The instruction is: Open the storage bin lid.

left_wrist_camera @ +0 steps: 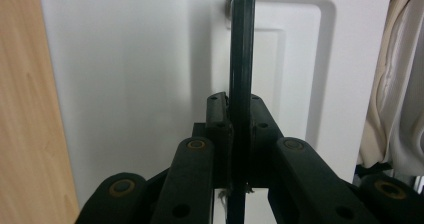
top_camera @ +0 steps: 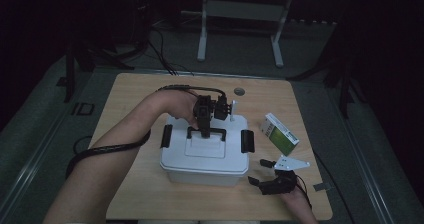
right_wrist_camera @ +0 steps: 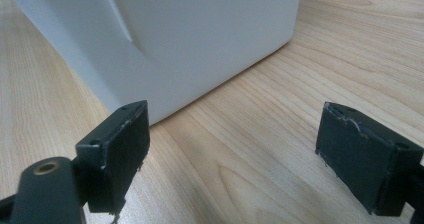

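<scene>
Handle [left_wrist_camera: 242, 49] of white box [top_camera: 205, 156] upright, clamped between left hand-held gripper [left_wrist_camera: 239, 115] jaws; right hand-held gripper [right_wrist_camera: 235, 159] released.

Two bare forearms, each hand carrying a black two-jaw handheld gripper.

The left black gripper [top_camera: 205, 132] has jointed linkage arms with brass-coloured pivot pins, small screw holes in its blocky pads [left_wrist_camera: 218, 115], and a thick black ribbed cable [top_camera: 107, 150] trailing along the forearm. The right black gripper [top_camera: 265, 172] carries a pale grey three-cornered plate [top_camera: 291, 163] on top; its rectangular pads [right_wrist_camera: 119, 151] are matt black with scuffed, whitish edges. No sleeves cover the forearms.
</scene>
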`<state>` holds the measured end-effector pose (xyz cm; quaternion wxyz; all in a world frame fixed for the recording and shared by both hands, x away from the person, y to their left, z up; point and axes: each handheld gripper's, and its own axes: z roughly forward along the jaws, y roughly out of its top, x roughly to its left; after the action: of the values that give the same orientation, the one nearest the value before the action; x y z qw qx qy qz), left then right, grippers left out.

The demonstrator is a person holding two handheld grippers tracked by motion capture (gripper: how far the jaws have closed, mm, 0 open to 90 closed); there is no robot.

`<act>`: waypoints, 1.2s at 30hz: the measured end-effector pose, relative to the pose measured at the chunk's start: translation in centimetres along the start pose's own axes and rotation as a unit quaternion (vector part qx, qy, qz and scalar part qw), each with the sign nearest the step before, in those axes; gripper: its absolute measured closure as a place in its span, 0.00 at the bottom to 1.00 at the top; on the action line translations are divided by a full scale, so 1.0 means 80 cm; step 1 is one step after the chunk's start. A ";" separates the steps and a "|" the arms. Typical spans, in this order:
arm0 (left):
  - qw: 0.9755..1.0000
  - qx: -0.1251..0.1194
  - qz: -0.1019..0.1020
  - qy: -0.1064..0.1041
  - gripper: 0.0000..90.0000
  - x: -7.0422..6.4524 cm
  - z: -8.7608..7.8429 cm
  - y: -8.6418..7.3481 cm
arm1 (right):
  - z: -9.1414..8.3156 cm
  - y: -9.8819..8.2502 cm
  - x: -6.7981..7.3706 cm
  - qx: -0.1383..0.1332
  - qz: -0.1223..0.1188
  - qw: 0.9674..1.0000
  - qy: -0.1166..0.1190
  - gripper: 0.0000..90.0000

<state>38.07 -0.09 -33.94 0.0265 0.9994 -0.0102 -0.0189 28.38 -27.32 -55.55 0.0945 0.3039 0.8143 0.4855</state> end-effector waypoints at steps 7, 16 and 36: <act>1.000 -0.014 -0.001 0.017 0.93 -0.003 -0.028 -0.006 | 0.000 0.000 0.000 -0.001 0.000 1.000 0.000 0.15; 0.999 -0.023 -0.016 0.025 0.93 -0.009 -0.045 -0.028 | 0.000 0.000 0.000 0.000 -0.001 1.000 -0.001 0.15; 0.995 -0.032 -0.082 0.038 0.93 -0.024 -0.062 -0.125 | 0.002 0.001 0.001 0.007 0.000 1.000 -0.004 0.15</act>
<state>36.56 10.20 -29.44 0.0569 0.9956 0.0730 0.0171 28.40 -27.13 -55.58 0.0955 0.3069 0.8173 0.4782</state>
